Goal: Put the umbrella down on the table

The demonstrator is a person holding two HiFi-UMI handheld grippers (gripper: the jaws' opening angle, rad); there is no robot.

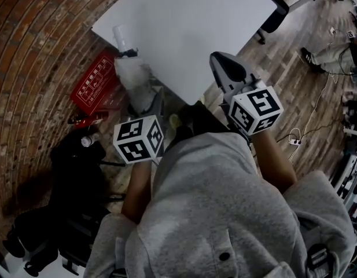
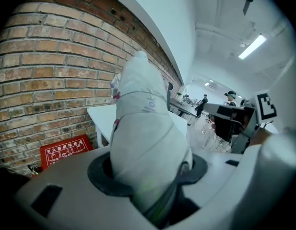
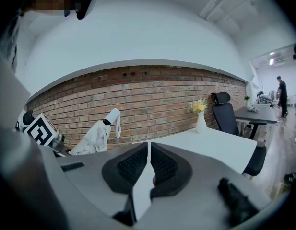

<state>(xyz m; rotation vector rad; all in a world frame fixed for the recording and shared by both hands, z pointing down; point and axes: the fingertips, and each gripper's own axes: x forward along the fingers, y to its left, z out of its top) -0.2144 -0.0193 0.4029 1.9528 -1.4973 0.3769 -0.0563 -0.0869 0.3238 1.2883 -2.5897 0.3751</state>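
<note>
**Surroundings**
- Brick wall [image 1: 33, 45]: runs along the left, behind the counter.
- Red box with white print [image 1: 96, 87]: on the floor at the foot of the wall, under the counter's left edge.
- Dark bags and gear [image 1: 74, 161]: on the floor to the left of the person, near the red box.
- White vase with yellow flowers [image 3: 201, 119]: upright on the far side of the counter, close to the wall.
- Black office chair [image 3: 225, 110]: at the counter's far right end.
- White power strip [image 1: 294, 138]: on the plank floor to the right, with its cable.
- Other people: small figures far back in the room [image 3: 281, 94].

**Tools**
- Left tool [image 2: 148, 176]: jaws pinch the umbrella's cloth body, which fills the gap between them.
- Right tool [image 3: 148, 151]: jaws pressed together, only a thin slit between the ribbed pads. It points across the counter's near right edge, well apart from the umbrella.

**Task's thing**
- Umbrella [image 1: 132, 74]: white, folded and strapped.
- It is held off the counter in the left tool and tilts upward and away from it.
- Its free end [image 3: 112, 115] has a dark collar and a hanging loop, and rises in front of the brickwork.
- In the head view it lies just outside the counter's near left edge, between that edge and the red box.

**Edges and room**
- Counter [image 1: 190, 28]: white, with a sharp near corner between the two tools.
- Its top lies open from that corner to the vase.
- Left of the umbrella the way is narrow, between the wall and the floor clutter.
</note>
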